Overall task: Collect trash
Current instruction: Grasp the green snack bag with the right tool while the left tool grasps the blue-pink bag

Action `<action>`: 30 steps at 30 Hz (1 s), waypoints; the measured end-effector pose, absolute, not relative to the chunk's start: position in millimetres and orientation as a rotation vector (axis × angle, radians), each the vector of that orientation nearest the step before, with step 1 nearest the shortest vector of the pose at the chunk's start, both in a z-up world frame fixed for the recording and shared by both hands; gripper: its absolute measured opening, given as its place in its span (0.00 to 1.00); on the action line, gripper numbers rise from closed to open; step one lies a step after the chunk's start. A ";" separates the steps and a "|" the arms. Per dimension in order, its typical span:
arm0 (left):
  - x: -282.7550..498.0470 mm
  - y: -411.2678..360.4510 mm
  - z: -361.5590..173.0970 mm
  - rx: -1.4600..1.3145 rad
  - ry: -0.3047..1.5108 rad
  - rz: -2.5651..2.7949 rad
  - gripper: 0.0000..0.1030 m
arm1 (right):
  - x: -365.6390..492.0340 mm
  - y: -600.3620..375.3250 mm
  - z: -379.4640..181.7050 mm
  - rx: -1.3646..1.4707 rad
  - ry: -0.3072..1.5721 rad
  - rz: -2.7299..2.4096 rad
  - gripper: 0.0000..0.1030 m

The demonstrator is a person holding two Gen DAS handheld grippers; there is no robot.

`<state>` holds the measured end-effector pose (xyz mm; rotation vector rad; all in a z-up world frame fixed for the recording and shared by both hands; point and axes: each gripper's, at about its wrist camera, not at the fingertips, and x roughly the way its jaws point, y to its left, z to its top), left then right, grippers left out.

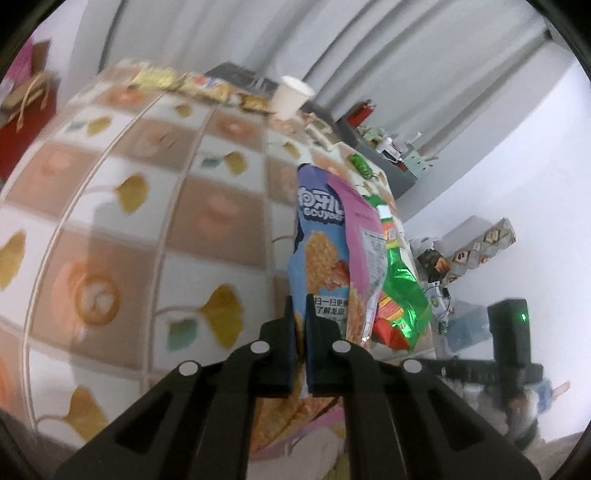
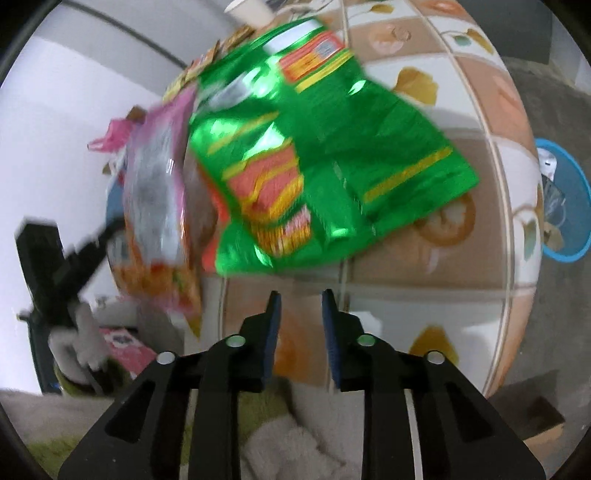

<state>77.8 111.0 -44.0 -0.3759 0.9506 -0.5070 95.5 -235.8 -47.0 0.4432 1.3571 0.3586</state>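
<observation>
Left wrist view, left to right: table (image 1: 122, 229) with the checked leaf-print cloth fills most of the frame. Row of small snack wrappers (image 1: 192, 86) along its far edge, blurred. White paper cup (image 1: 291, 96) stands just past them, near the far edge. Then your left gripper (image 1: 300, 314): clenched on the lower edge of the blue-and-pink snack bag (image 1: 328, 240), which stands upright between the fingers. Green snack bag (image 1: 400, 295) sits just beside it on the right, close to the table edge; can't tell if the two touch. Small green wrapper (image 1: 361, 166) lies farther back on the cloth. Far right, off the table: black device with a green light (image 1: 511, 332).

Right wrist view, left to right: black arm of your other gripper (image 2: 70, 266) at the left, blurred. Blue-and-pink snack bag (image 2: 159, 206) hangs next to it, seen from its pink side. Green snack bag (image 2: 317, 147) lies flat on the cloth, centre frame, ahead of your right gripper (image 2: 300, 302). That one is released, fingers apart with nothing between them, pointing at the bag's near edge, not touching it. Paper cup (image 2: 251, 9) sits at the top edge. Far right, below the table: blue bin (image 2: 563, 206) with stuff inside, contents unclear.
</observation>
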 end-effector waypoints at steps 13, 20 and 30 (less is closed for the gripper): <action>85.2 61.9 -46.8 -0.164 0.934 -0.469 0.04 | 104.0 -326.1 30.5 0.677 1.032 0.356 0.61; 84.3 52.5 -43.2 -0.112 0.926 -0.437 0.04 | 172.3 -359.9 -11.4 0.790 1.088 0.306 0.63; 82.5 44.3 -39.0 -0.061 0.910 -0.410 0.04 | 218.5 -337.6 -65.1 0.848 1.261 0.390 0.63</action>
